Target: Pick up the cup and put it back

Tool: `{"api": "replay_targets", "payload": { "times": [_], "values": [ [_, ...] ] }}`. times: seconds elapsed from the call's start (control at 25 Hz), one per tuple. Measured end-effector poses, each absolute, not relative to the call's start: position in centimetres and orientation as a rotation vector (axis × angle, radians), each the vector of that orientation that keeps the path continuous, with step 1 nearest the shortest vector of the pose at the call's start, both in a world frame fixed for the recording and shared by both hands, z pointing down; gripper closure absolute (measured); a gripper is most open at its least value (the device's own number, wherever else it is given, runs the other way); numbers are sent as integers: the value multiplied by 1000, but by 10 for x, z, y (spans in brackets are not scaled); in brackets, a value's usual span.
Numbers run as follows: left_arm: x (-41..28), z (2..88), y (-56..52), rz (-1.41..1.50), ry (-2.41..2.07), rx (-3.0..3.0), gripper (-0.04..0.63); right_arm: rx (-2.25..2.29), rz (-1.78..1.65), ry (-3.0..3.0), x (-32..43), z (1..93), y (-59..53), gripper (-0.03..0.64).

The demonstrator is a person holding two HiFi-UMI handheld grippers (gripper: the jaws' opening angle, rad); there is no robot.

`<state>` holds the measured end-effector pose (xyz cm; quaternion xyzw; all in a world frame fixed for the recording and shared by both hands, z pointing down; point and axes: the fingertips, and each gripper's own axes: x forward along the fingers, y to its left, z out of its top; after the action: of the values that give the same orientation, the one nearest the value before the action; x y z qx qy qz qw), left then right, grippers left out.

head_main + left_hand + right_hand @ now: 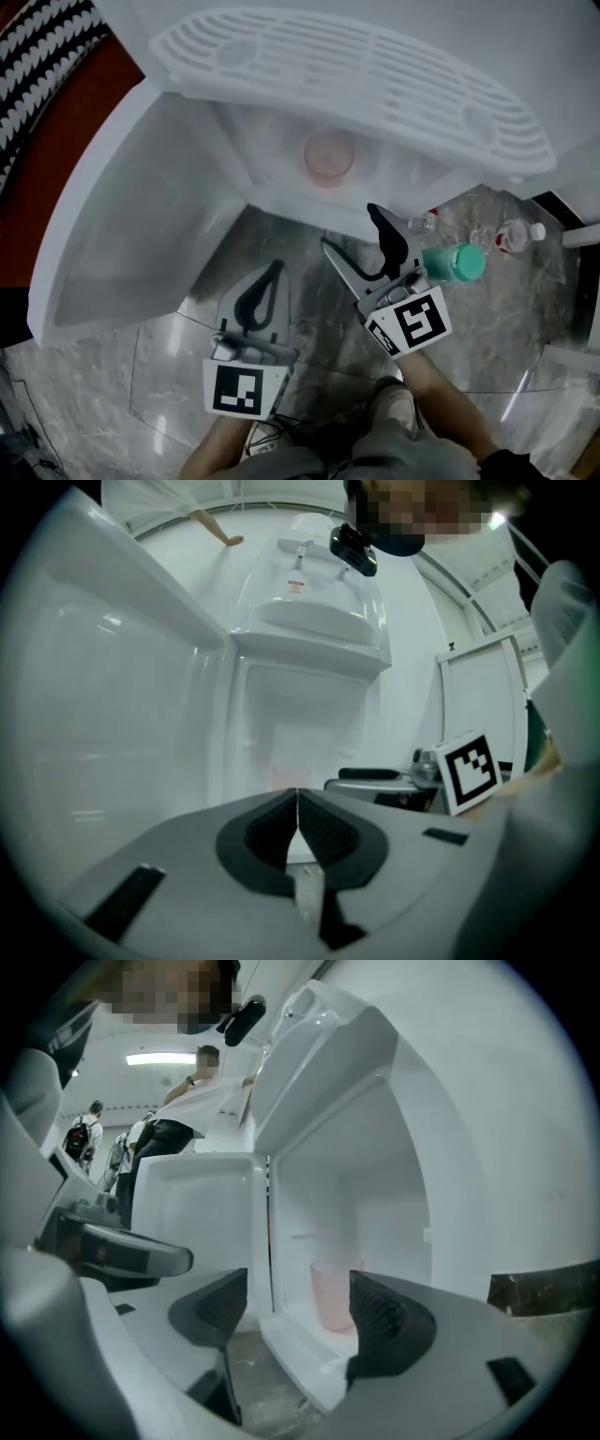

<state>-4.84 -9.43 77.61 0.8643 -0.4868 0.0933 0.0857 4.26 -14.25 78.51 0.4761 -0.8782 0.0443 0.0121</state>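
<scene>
Currently my right tool (300, 1290) is open and aimed at the pink cup (333, 1299), which stands upright inside the white fridge (412, 1194) (door swung wide for access). My left tool (297, 797) is closed on nothing, kept clear.

Indoor hall: open fridge (141, 216) on polished marble floor (525, 314)
</scene>
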Motion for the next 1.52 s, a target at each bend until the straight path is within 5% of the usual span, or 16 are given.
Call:
{"api": "replay_targets", "payload": {
  "times": [0.12,0.4,1.08,1.52],
  "values": [
    [-48,777,-89,280,-1434,2581,583,1584,189,-2727,42,782,-164,238],
    [-60,772,-81,301,-1418,2591,582,1649,77,-2588,34,794,-206,222],
    [-83,785,-74,343,-1418,2525,583,1672,-55,-2453,39,823,-256,258],
    [-85,777,-72,324,-1468,2536,583,1524,-104,-2692,29,749,-175,272]
  ]
}}
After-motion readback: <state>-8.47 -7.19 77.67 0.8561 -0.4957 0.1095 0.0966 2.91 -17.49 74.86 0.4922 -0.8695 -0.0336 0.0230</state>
